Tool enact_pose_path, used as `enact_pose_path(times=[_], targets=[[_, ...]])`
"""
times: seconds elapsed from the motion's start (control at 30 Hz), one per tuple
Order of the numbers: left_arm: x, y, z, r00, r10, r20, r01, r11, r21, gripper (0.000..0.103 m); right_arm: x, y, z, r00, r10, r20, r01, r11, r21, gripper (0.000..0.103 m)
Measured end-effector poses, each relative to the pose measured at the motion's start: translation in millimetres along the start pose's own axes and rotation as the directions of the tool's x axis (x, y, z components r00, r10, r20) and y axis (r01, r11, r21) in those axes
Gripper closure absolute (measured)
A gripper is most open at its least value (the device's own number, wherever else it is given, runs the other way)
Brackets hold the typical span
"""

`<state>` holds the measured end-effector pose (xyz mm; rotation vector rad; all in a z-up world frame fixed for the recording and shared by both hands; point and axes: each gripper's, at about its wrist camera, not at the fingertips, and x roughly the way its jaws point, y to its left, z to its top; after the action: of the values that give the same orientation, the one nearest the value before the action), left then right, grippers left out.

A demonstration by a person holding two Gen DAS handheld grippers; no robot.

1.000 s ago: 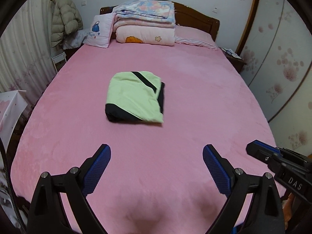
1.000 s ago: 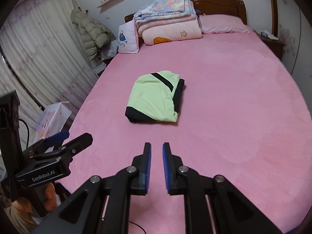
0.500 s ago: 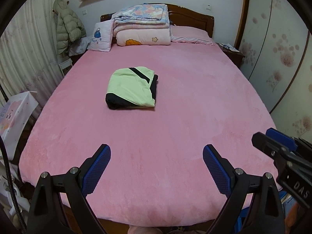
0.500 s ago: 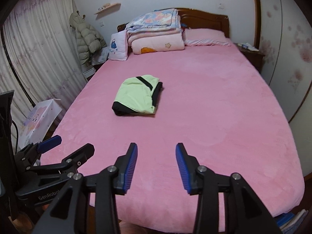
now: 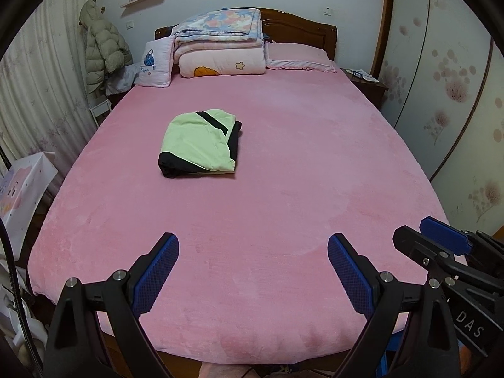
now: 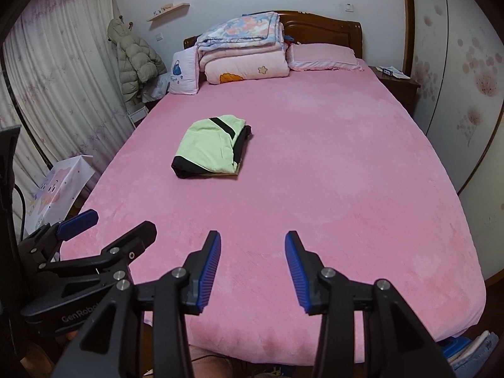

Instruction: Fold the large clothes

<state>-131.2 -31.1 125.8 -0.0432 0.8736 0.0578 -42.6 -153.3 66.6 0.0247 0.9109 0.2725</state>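
Note:
A light green and black garment [image 5: 200, 144] lies folded into a compact bundle on the pink bed [image 5: 283, 189], left of the middle; it also shows in the right wrist view [image 6: 212, 148]. My left gripper [image 5: 253, 252] is open and empty above the bed's foot, far from the garment. My right gripper [image 6: 253, 247] is open and empty, also near the foot. Each gripper shows at the edge of the other's view: the right one [image 5: 441, 242], the left one [image 6: 104, 230].
Folded quilts [image 5: 220, 47] and pillows [image 5: 297, 55] are stacked at the headboard. A puffy coat [image 5: 102, 53] hangs at the left by the curtain. A nightstand [image 5: 367, 83] stands at the right, a wardrobe [image 5: 447, 78] along the right wall. A white bag [image 5: 22, 189] stands left of the bed.
Both grippers have pulled back from the folded garment toward the bed's foot. The right gripper has opened from nearly shut. The garment has not moved.

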Motion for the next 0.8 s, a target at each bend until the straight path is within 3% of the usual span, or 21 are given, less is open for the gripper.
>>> enact_pose_path(times=[0.8], targets=[[27.5,-23.5,9.7,0.997,-0.041,-0.066,0.041,0.999,0.006,0.008,18.2,-40.6,4.0,0.997,-0.049,-0.062,0.052,0.998,0.044,0.060]])
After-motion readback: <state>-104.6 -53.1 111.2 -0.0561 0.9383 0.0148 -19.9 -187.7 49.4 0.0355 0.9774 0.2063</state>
